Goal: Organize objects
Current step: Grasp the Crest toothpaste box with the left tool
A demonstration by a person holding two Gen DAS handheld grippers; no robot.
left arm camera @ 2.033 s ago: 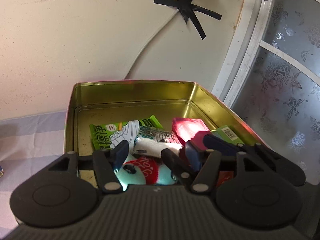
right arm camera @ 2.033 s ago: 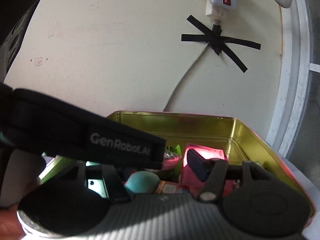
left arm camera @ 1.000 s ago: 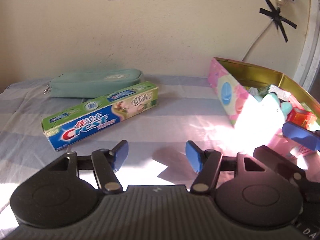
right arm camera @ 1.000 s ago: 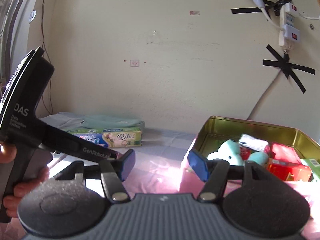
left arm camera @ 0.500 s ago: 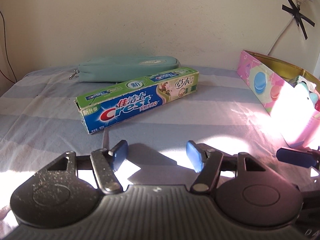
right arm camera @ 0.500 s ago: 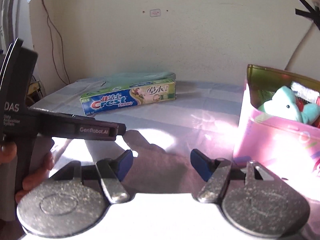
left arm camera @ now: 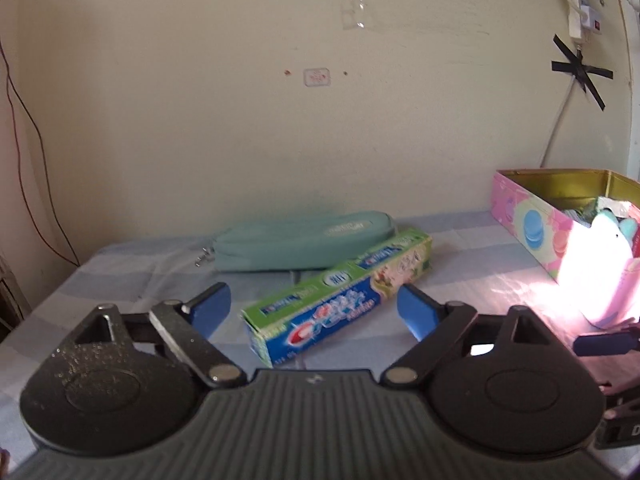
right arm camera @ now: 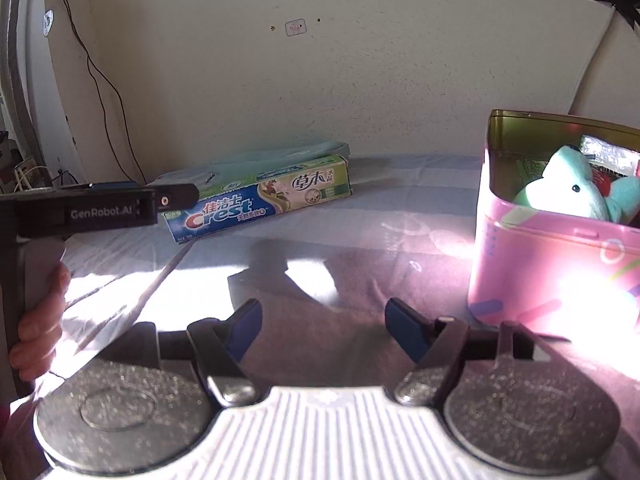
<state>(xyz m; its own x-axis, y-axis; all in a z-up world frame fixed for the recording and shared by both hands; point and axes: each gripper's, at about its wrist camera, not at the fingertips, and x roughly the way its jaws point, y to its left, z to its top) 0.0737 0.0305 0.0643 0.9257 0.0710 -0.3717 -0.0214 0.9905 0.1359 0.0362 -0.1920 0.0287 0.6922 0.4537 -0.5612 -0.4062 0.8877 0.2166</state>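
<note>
A green and blue Crest toothpaste box (left arm camera: 340, 292) lies on the striped cloth, its near end between the open fingers of my left gripper (left arm camera: 312, 308), untouched. It also shows in the right wrist view (right arm camera: 260, 200). A teal zip pouch (left arm camera: 300, 240) lies behind it by the wall. A pink tin (right arm camera: 552, 264) with a gold inside stands at the right and holds a teal plush shark (right arm camera: 568, 188) and packets. My right gripper (right arm camera: 324, 328) is open and empty above the cloth, left of the tin.
The cream wall rises right behind the objects. A power strip and taped cable (left arm camera: 576, 12) hang on it at the upper right. The left gripper's body (right arm camera: 100, 208) and the hand holding it fill the left of the right wrist view.
Both grippers have left the tin and swung left. My left gripper has come closer to the toothpaste box, its fingers opened wider and now on either side of the near end.
</note>
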